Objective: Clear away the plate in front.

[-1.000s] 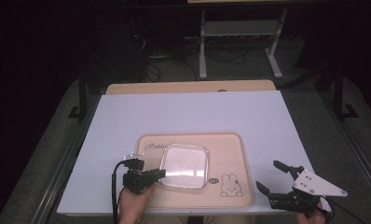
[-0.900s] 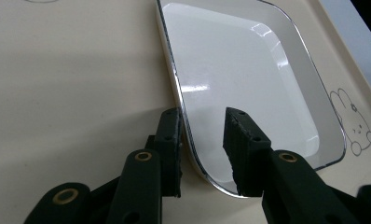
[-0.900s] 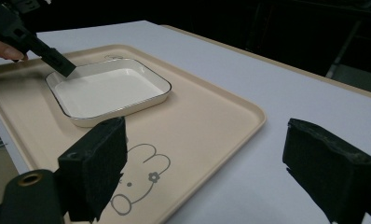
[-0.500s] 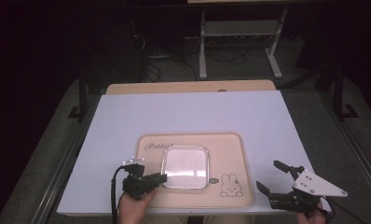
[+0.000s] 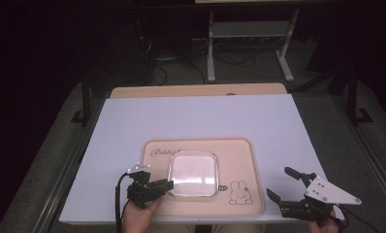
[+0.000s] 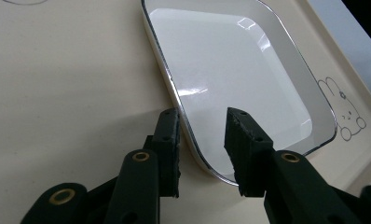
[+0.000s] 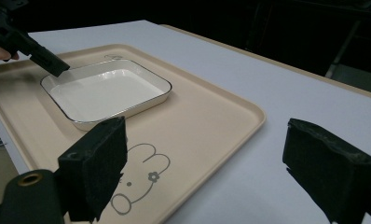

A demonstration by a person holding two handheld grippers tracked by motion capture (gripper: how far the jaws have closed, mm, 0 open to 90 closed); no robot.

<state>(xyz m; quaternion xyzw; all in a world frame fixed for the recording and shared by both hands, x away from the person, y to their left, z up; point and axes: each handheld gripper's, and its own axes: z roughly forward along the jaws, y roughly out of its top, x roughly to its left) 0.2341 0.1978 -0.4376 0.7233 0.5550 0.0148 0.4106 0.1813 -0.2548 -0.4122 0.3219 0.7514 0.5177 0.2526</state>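
A white square dish (image 5: 193, 172) (image 6: 230, 60) (image 7: 104, 91) with a thin dark rim sits on a beige tray (image 5: 239, 155) (image 6: 58, 70) (image 7: 207, 116). My left gripper (image 5: 169, 185) (image 6: 202, 116) is open at the dish's near left edge. Its jaws stand on either side of the rim with a gap, one over the tray and one over the dish. In the right gripper view the left gripper (image 7: 48, 63) points at the dish's far corner. My right gripper (image 5: 277, 182) (image 7: 207, 135) is wide open and empty, just right of the tray's near right corner.
The tray lies near the front of a white table sheet (image 5: 196, 116) and has a rabbit drawing (image 5: 238, 190) beside the dish. A wooden strip (image 5: 196, 91) runs along the table's back. Beyond it, a metal stand (image 5: 249, 43) and cables are on the dark floor.
The left gripper has drawn back slightly toward the table's near edge. The dish, the tray and the right gripper have stayed where they were.
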